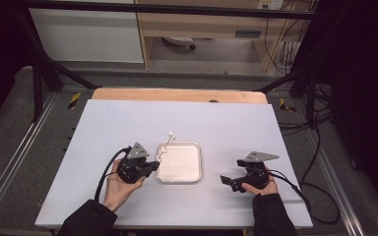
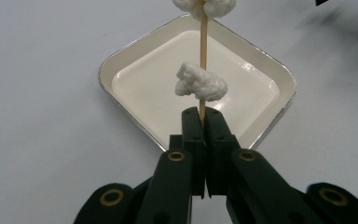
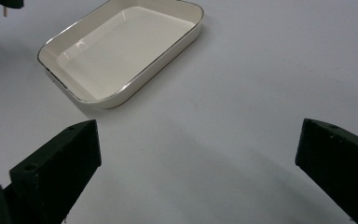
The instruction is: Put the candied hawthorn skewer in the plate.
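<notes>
The wooden skewer (image 2: 203, 46) stood pinched at its lower end between the closed jaws of the left gripper (image 2: 201, 122), rising from them over the near corner of the tray (image 2: 121, 56). Two white, fluffy lumps were threaded on it: one lump (image 2: 200, 83) sat low on the stick, just above the jaw tips, and a second lump (image 2: 205, 6) rode higher, cut off by the top edge of the left gripper view. What the lumps were made of could not be told — they looked soft and puffy, perhaps marshmallow.

In the high view the skewer (image 1: 165, 147) slanted up and away from the left gripper (image 1: 153, 165), crossing the left rim of the tray (image 1: 199, 162). That tray was a shallow cream dish with rounded corners and a thin dark edge line, and it lay near the middle of the pale table (image 1: 226, 123); its inside was bare.

The left hand (image 1: 118, 189) held its gripper just beside the tray's left edge. The right gripper (image 1: 225, 180) was well apart from the tray on the other side, held by the right hand (image 1: 263, 189), a dark sleeve behind it. In the right gripper view its jaws stood wide open with nothing between them — bare table lay beneath, the tray (image 3: 135, 81) farther off.
</notes>
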A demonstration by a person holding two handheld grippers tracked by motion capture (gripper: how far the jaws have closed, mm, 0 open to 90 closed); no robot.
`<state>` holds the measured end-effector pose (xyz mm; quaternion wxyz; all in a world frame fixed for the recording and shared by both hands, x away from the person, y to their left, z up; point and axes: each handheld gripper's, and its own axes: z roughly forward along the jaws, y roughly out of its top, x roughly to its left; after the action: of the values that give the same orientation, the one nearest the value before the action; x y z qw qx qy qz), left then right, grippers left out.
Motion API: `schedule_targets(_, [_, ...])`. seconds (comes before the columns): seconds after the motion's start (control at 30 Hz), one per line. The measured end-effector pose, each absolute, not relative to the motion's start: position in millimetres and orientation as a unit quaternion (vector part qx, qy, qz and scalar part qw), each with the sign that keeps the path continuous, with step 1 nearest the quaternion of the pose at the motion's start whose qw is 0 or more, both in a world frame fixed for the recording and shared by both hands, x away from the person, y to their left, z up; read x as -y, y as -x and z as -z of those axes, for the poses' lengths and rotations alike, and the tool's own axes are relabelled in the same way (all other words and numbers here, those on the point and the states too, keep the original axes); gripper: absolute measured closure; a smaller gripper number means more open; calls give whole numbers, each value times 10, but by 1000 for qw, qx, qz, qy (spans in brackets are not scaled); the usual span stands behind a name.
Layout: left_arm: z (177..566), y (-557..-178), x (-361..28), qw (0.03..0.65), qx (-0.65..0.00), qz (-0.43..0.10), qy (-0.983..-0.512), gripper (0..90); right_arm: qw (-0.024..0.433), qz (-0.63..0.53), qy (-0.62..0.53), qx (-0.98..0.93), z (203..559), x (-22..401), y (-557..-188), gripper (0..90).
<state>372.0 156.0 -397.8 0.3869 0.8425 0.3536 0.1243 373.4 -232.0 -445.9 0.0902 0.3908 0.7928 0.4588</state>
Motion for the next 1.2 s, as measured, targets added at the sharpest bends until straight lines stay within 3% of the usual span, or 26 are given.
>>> schedule_targets(0.63, [4131, -3970, -1166, 309, -370, -108, -869, 885, 99, -462, -397, -787, 4471, 2503, -3687, 8])
schedule_targets(1.2, [4264, -3993, -1051, 260, -370, -102, -886, 885, 97, -462, -399, -786, 4472, 2498, -3685, 8])
